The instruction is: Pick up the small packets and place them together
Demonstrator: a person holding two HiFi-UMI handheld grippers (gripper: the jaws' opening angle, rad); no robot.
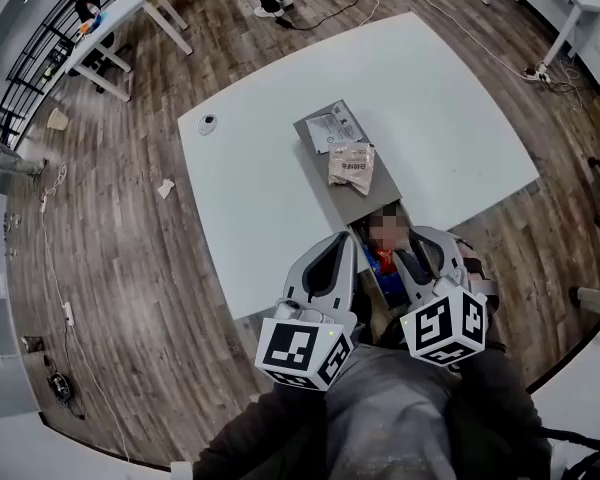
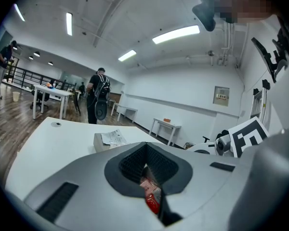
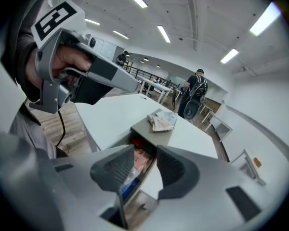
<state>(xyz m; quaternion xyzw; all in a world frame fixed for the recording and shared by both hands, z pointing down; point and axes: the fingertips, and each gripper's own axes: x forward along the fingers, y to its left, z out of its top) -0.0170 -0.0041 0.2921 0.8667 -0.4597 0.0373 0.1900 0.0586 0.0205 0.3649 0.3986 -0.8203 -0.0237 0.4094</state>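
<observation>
Left gripper: jaws closed on a small red-and-pink packet, its long axis along the jaws, red end nearest the camera. Right gripper: jaws apart, clamping nothing. Gray box lies lengthwise near-to-far on the white counter. Tan packet and white packet rest on the box's far end.

Wears dark sleeves and a grey garment. Shows pale grey shells on left gripper and right gripper, black ribbed pads, black-and-white marker cubes, a thin black cable.
</observation>
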